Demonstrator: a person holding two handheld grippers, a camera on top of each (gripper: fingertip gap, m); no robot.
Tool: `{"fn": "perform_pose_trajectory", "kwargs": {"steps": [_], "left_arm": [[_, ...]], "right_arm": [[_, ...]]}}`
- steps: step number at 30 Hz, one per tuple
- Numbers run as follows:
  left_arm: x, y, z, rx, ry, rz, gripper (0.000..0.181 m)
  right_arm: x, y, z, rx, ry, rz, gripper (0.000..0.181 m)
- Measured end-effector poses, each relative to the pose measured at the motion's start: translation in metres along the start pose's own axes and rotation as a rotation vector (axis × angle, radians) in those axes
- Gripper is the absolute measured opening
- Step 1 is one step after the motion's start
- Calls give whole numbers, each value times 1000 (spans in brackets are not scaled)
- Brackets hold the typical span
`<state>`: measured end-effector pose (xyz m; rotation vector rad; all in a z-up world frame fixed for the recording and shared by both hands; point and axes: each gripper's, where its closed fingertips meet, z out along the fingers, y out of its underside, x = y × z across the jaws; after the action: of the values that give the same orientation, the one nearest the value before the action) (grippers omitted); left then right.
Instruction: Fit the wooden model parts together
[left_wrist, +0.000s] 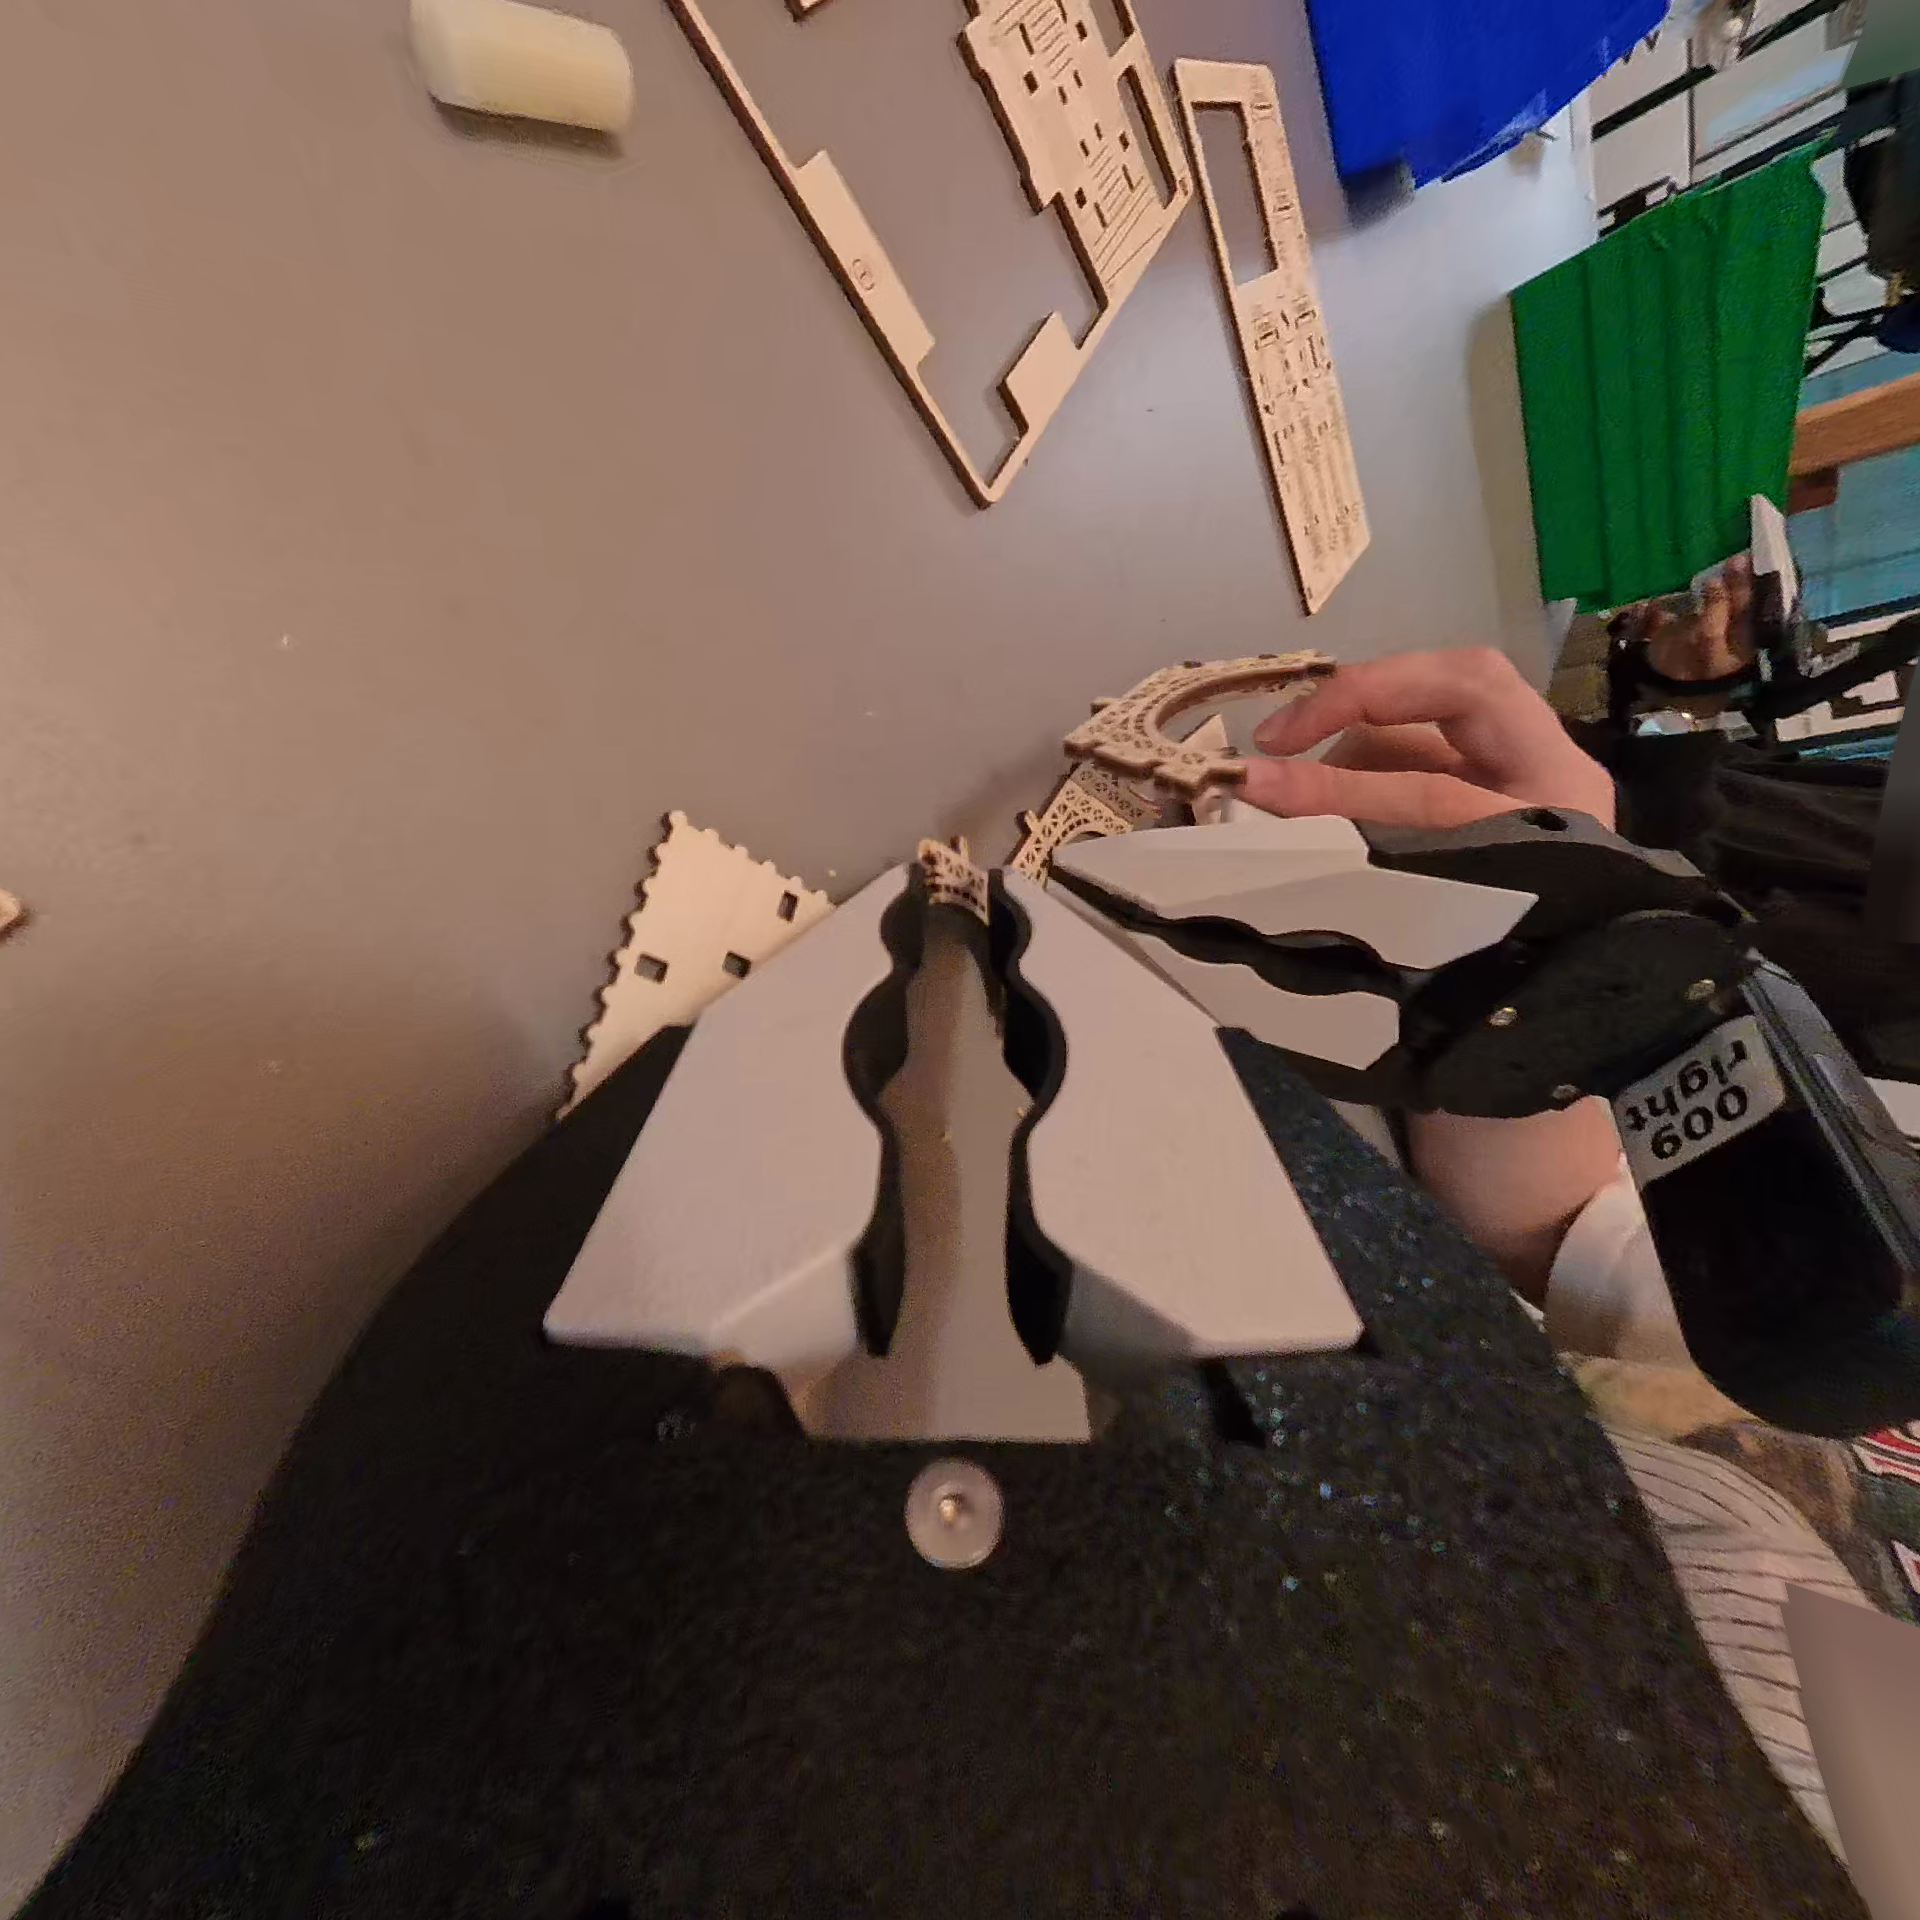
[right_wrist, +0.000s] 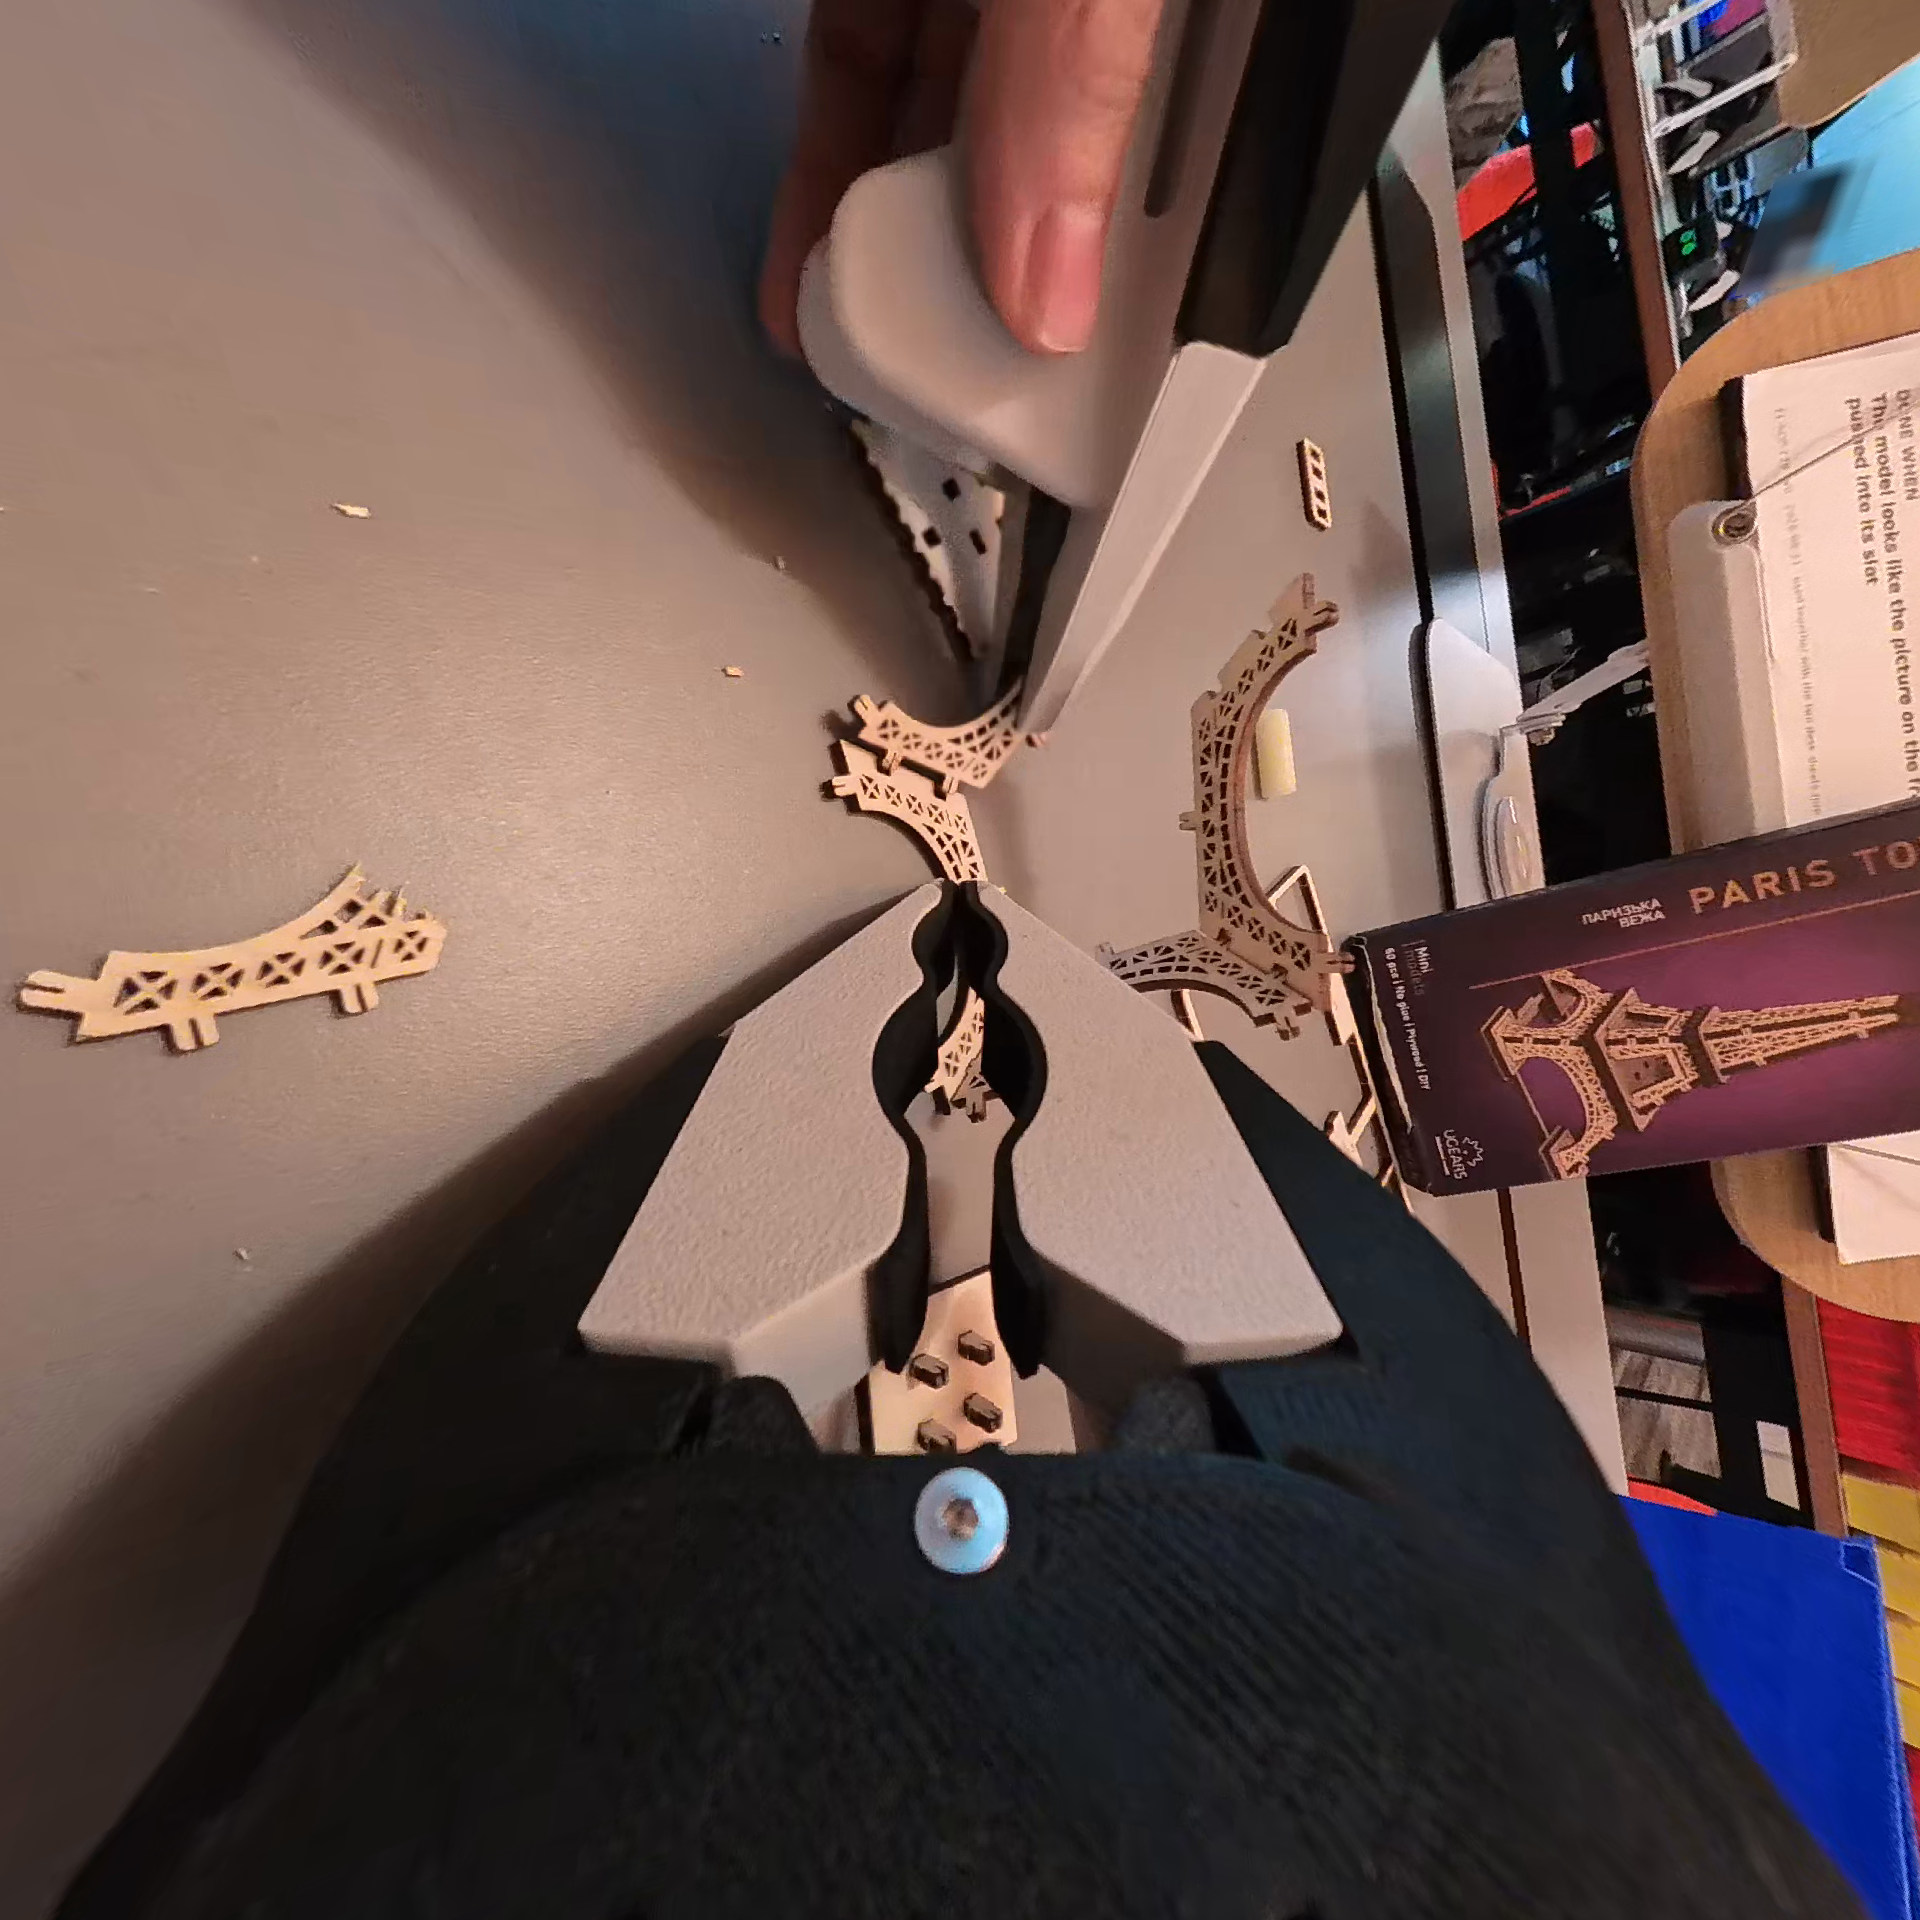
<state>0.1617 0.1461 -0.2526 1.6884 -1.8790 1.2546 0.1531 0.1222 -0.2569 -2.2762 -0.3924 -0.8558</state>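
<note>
Right tool (right_wrist: 958, 896) pinches lattice strip (right_wrist: 940, 821); left tool (right_wrist: 1023, 691) pinches another (right_wrist: 961, 743).

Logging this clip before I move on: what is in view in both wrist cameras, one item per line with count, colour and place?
Lattice leg pieces: two, pale wood, one in each gripper's tips, meeting;
Loose lattice strip: one, pale wood, alone on the table
Joined arch assembly: one, pale wood, beside the box
Toothed square plate: one, pale wood, under the left gripper
Cut-out sheets: two, pale wood, far table;
Model box: one, dark purple, table edge
Plastic block: one, cream, far corner
Table: one, grey
Left gripper: grey fingers, shut on a leg piece
Right gripper: grey fingers, shut on a leg piece
Hand: one, behind the right gripper
</note>
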Motion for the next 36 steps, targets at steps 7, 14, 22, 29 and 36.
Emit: {"fn": "perform_pose_trajectory", "kwargs": {"steps": [7, 14, 22, 29, 36], "left_arm": [[0, -3, -4, 70, -62, 49, 25], [-5, -2, -20, 92, -213, 201, 33], [24, 12, -11, 104, -130, 746, 0], [14, 8, -8, 37, -201, 1120, 0], [3, 11, 3, -63, -207, 1184, 0]], "right_arm": [[0, 0, 0, 5, 4, 15, 0], [0, 0, 0, -8, 7, 17, 0], [0, 1, 1, -7, 8, 11, 0], [0, 1, 1, -16, 13, -12, 0], [1, 1, 1, -16, 15, -17, 0]]}}
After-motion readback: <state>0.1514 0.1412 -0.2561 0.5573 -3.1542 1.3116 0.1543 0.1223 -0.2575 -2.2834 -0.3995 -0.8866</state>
